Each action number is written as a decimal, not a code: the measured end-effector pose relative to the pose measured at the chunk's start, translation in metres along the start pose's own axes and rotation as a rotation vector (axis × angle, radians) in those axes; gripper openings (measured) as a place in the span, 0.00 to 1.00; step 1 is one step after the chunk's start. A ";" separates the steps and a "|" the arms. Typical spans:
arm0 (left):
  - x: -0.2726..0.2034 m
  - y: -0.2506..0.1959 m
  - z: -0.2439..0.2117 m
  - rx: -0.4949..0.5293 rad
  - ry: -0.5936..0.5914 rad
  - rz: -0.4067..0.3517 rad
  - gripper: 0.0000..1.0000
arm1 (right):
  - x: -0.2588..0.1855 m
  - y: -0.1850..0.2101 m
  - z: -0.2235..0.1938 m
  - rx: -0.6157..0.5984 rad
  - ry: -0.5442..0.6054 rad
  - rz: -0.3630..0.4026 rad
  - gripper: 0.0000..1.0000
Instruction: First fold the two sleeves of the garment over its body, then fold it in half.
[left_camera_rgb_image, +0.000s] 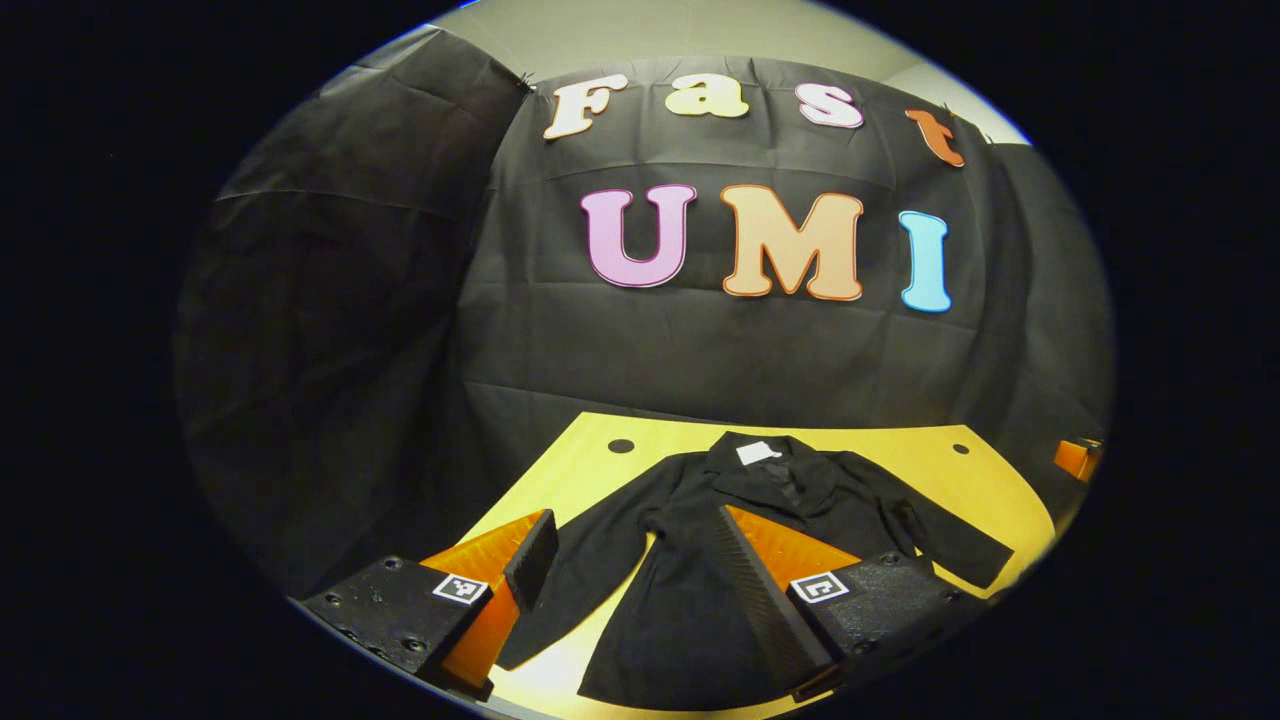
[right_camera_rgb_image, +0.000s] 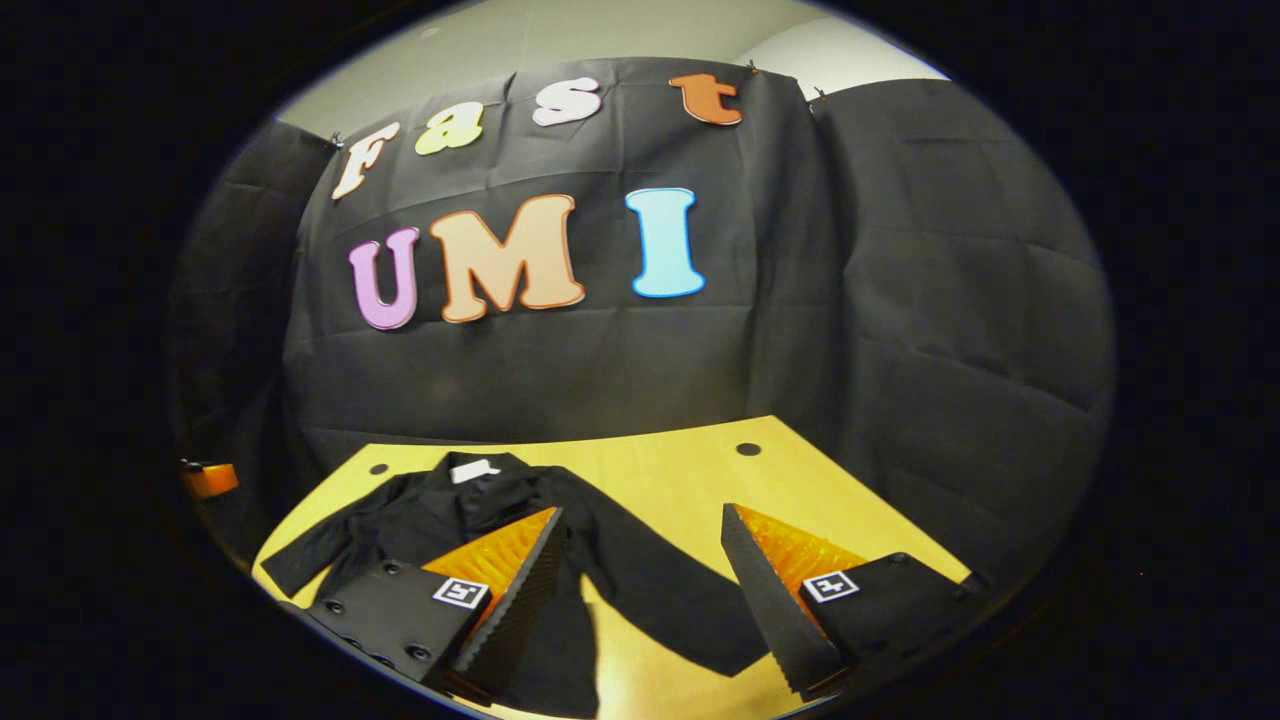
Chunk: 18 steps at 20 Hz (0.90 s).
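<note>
Partly hidden behind both wide-apart jaws, black garment (left_camera_rgb_image: 690, 560), hem cut off

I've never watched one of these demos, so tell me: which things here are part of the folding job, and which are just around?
Part of the job:
- black jacket, spread flat, both sleeves still out to the sides
- left gripper, open above it
- right gripper, open over one sleeve

Just around:
- wooden table
- white tag at the collar
</note>
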<state>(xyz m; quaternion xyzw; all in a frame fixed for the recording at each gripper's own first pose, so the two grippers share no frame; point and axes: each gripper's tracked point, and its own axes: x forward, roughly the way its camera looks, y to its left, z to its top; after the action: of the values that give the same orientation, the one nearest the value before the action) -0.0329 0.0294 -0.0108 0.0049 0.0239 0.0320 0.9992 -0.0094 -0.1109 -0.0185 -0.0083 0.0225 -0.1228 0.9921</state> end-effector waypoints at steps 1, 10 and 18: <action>0.000 0.002 0.001 0.002 0.001 0.008 0.93 | 0.003 -0.011 -0.002 0.005 0.008 -0.017 0.98; -0.013 0.022 -0.011 0.009 0.033 0.094 0.94 | 0.036 -0.076 -0.076 -0.022 0.144 -0.120 0.98; -0.013 0.034 -0.014 -0.001 0.046 0.160 0.94 | 0.061 -0.099 -0.162 -0.014 0.369 -0.122 0.98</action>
<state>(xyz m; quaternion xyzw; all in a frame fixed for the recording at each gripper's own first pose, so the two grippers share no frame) -0.0483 0.0631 -0.0239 0.0057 0.0463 0.1116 0.9927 0.0181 -0.2236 -0.1810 0.0061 0.2044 -0.1822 0.9618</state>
